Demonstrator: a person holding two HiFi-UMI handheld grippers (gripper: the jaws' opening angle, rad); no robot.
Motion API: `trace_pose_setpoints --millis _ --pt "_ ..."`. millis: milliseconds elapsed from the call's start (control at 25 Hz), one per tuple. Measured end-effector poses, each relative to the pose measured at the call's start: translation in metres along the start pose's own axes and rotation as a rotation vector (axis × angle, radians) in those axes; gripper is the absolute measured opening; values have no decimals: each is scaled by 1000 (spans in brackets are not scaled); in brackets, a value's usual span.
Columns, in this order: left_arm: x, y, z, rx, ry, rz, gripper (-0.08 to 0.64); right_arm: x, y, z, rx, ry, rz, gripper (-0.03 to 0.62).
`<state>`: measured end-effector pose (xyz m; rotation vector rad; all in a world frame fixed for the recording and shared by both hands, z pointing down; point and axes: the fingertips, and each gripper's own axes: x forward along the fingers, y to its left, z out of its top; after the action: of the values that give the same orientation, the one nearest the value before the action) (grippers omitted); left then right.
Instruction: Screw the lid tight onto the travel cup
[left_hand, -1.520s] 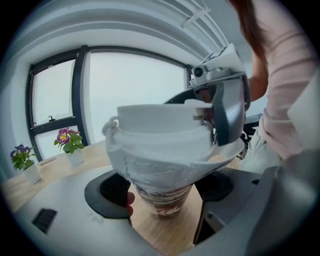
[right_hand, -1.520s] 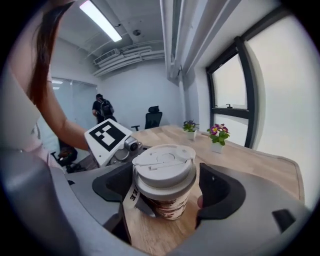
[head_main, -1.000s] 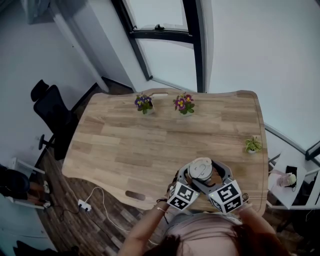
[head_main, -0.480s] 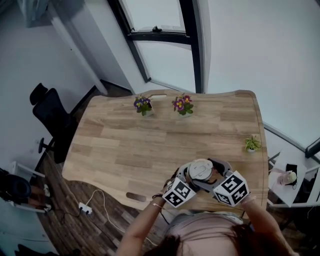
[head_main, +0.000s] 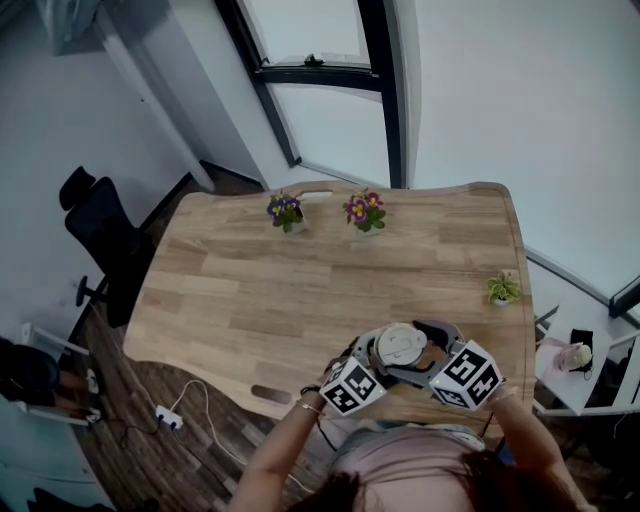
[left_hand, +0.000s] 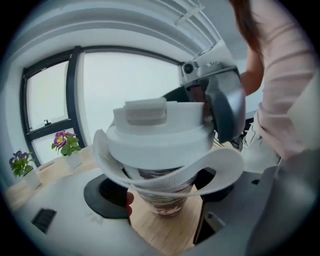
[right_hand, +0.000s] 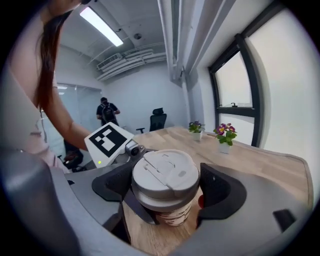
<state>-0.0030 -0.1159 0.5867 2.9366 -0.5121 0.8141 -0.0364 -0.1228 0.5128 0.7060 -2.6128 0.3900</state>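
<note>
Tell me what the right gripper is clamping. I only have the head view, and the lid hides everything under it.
Observer: The right gripper has its jaws on either side of the lid, closed on its rim.
Operator: Check the left one too.
Observer: The left gripper sits lower, with its jaws against the body of the cup beneath the lid. The cup stands on the table.

On table (head_main: 300, 290) front edge: lid (head_main: 400, 345) on cup (right_hand: 172, 217), btwn L gripper (left_hand: 165, 200) & R gripper (right_hand: 167, 192).
</note>
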Motion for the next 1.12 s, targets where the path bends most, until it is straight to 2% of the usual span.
trace_pose_setpoints --millis 80,160,240,360,440,520,600,760,840,960,1120 --pt "0 -1 0 13 12 -33 371 1 1 1 -18 22 43 383" --pt "0 2 0 4 19 -16 371 3 0 2 -18 18 34 383" --pt "0 6 0 -16 22 39 371 3 -3 3 1 2 -29 383" --pt "1 13 2 -72 14 151 371 2 -10 5 58 -37 -182 383" --pt "1 16 2 -103 -1 201 371 3 -12 5 80 -55 -234 383" --pt "1 17 1 -105 -15 199 371 3 -10 5 87 -59 -204 383" --pt "-1 15 0 -81 -17 146 371 1 -6 5 79 -42 -125 383" --pt "-3 5 -3 0 19 -4 371 -5 0 3 -36 39 14 383" --pt "-3 5 -4 14 38 -27 371 -4 0 4 -90 50 40 382" --pt "-2 8 -2 -7 36 15 374 -3 -1 7 -99 24 8 379" --pt "-1 17 0 -79 13 154 374 -4 -7 9 -40 -32 -144 374"
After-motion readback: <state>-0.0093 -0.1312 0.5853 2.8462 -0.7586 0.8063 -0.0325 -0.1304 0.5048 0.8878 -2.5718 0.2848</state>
